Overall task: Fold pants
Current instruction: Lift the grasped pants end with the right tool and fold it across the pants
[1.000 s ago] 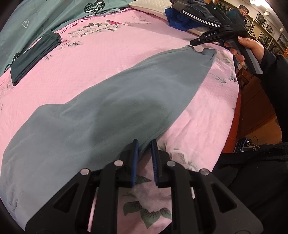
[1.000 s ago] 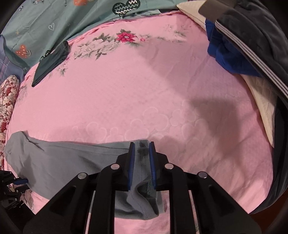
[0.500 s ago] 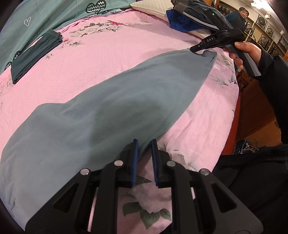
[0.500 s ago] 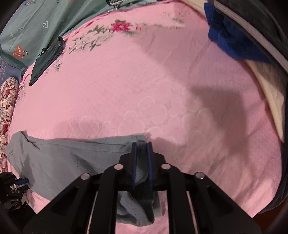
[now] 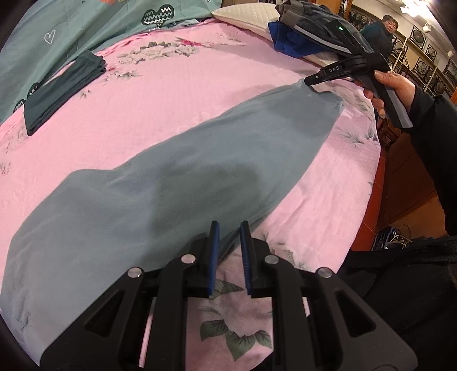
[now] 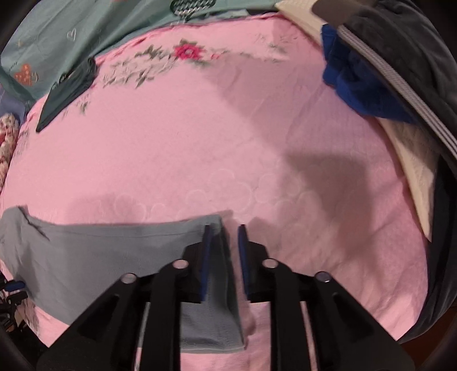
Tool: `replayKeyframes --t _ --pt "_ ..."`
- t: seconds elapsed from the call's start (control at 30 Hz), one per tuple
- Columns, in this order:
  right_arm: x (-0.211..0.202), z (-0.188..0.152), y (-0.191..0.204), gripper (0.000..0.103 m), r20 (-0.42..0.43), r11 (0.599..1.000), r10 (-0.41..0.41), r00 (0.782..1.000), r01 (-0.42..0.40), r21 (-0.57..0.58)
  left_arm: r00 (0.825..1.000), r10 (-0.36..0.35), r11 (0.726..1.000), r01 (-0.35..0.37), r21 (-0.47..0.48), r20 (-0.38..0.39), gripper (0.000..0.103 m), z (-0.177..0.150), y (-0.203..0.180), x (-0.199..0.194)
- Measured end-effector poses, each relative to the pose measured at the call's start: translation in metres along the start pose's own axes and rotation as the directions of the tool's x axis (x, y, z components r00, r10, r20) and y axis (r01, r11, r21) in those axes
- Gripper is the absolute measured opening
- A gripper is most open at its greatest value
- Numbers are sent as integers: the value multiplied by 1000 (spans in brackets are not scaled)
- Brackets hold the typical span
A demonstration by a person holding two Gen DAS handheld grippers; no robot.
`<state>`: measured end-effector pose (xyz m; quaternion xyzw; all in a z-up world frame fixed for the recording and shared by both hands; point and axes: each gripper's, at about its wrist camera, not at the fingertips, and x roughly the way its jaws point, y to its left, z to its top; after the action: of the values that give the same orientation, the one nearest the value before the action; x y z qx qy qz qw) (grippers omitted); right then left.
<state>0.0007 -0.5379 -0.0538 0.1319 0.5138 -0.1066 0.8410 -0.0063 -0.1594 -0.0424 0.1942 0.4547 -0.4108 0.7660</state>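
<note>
Grey-blue knit fabric: the pants (image 5: 160, 197) lie flat on the pink floral bedspread (image 5: 182, 97), doubled lengthwise so that both legs form one long strip running from the near left edge of the bed to the far right edge. This layout appears intended to prepare the strip for a crosswise fold, with one gripper stationed at each end.

At the far end, the right gripper (image 6: 223, 232) stands over the corner of the strip. Its jaws have just been opening. The corner fabric lies between the blue pads (image 6: 206, 251), but a visible gap separates the right-hand pad from the cloth, so no pinch is applied. Judgement: the corner has been set down to flatten and square the end.

At the near end, the left gripper (image 5: 229, 228) is positioned at the lower edge of the strip. Its jaws stand slightly apart, straddling the cloth edge without a confirmed pinch; bedspread shows between the pads lower down.

Pose: both grippers point steeply down toward the bed. In the left wrist view, the person's right hand (image 5: 391, 85) wraps the handle of the right gripper, the dark sleeve (image 5: 434, 137) extending toward the near right.

Surrounding items: folded dark pants (image 5: 60, 91) at the far left of the bed, a pile of dark and blue clothing (image 5: 308, 40) on a cream pillow (image 5: 242, 14) at the head.
</note>
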Motion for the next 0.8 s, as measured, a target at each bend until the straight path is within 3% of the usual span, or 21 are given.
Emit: replayKeyframes --t 0.07,0.13,0.23,0.33,0.43,0.5,0.53,0.57,0.67,0.73,0.8 --pt "-23 -2 -8 24 67 999 29 997 -32 43 1000 17 1000 -17 -3 26 18 1 4 -10" --pt "-40 -11 -4 24 79 996 81 994 -83 30 998 48 999 -47 -16 41 27 1 13 -17" --pt "-43 -38 20 24 8 995 79 997 -79 -67 997 82 995 -81 -53 8 27 -5 31 -9" --pt "-23 -63 22 24 -101 998 30 994 -35 -53 994 96 992 -100 -76 -55 25 -14 42 7" --pt "-24 -70 14 24 -99 998 57 993 -58 -5 993 108 992 -110 -63 -42 25 -21 39 5" --pt "-32 -63 24 28 -89 1000 17 996 -19 -22 995 98 991 -101 -83 -35 25 -25 42 -3" --pt "-38 -57 35 27 -67 998 49 997 -52 -37 996 90 991 -91 -95 -16 25 -27 44 -10" --pt "-47 -49 54 29 -43 989 134 990 -136 -61 996 88 991 -87 -105 10 25 -30 48 -20" --pt "-63 -24 129 39 -27 928 326 945 -325 -181 991 119 978 -107 -181 60 29 -40 74 -49" --pt "-60 -4 190 39 -68 853 455 888 -457 -253 988 143 966 -125 -227 65 30 -49 93 -58" --pt "-45 15 244 39 -129 794 528 840 -541 -276 986 161 950 -144 -278 41 29 -57 112 -56"
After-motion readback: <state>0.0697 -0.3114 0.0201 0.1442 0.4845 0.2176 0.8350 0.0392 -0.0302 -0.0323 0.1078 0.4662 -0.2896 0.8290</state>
